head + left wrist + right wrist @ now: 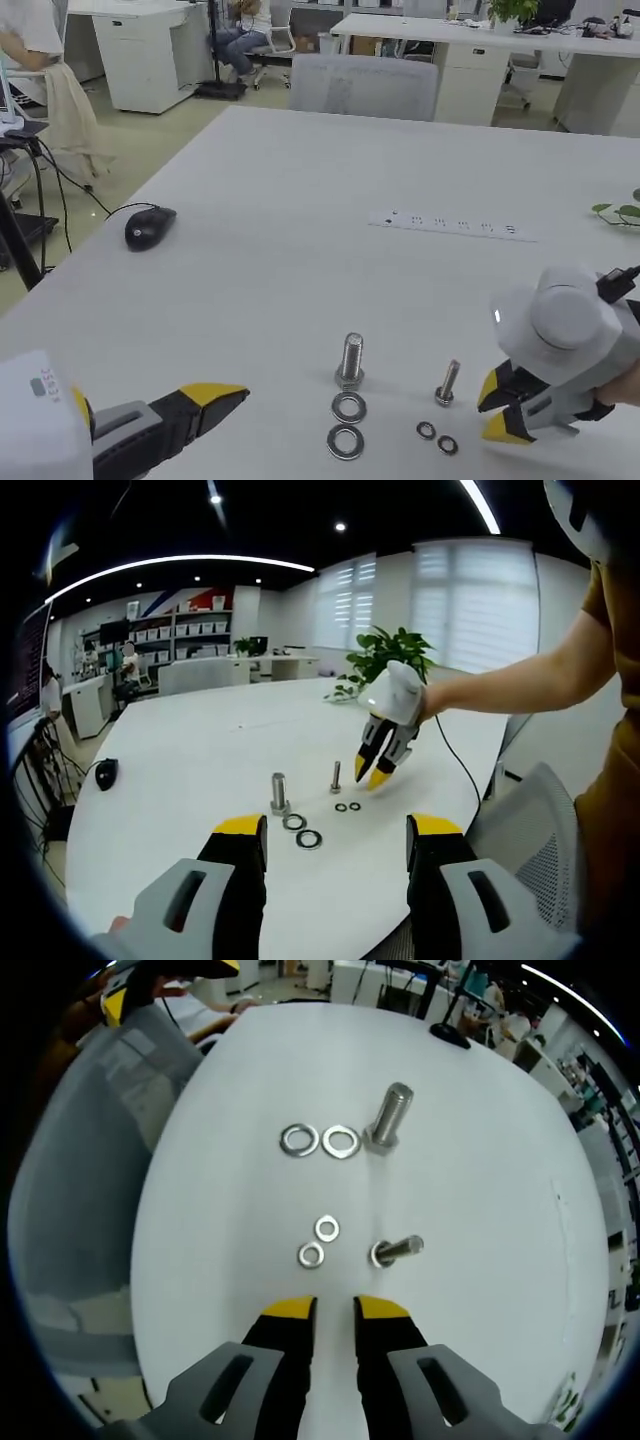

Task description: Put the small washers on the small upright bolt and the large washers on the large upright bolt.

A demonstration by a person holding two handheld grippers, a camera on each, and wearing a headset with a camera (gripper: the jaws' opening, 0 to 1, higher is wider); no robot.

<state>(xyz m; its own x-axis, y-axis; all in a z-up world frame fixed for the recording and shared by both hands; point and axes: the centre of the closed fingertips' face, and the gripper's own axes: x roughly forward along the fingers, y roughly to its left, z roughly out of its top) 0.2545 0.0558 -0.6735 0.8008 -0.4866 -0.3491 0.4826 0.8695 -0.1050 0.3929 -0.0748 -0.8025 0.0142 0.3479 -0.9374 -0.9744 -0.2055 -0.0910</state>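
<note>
Here is the large bolt [350, 360], upright on its head on the white worktop [300, 200], and everything lines up off it. Just on the person's side of the large bolt lie the two large washers, flat, one after the other: the first large washer [348, 407] almost at the bolt's head, the second large washer [345, 441] right behind it. To the right of the large bolt, slightly closer to the person, stands the small bolt [447, 383], also upright. The two small washers [437, 437] lie flat as a close pair, further right of the large bolt than the large washers and beside the small bolt's foot.

Now the right gripper [335, 1308]. It sits right of the large bolt, beyond the small bolt, above the worktop. In the left gripper view the person's arm reaches in straight from the right, with the hand wrapped round the white body and the yellow fingers tipped down at the worktop. Those fingers are narrow, a slim gap between them, with nothing in it. They point towards the small washers.

The left gripper [338, 828] is low, left of the large bolt and nearer the person, aimed across the worktop at the bolts. Its fingers are spread wide and empty.

Far left of the large bolt is a black mouse [149, 226]. Beyond the bolt, to the right, lies a white power strip [450, 225].
</note>
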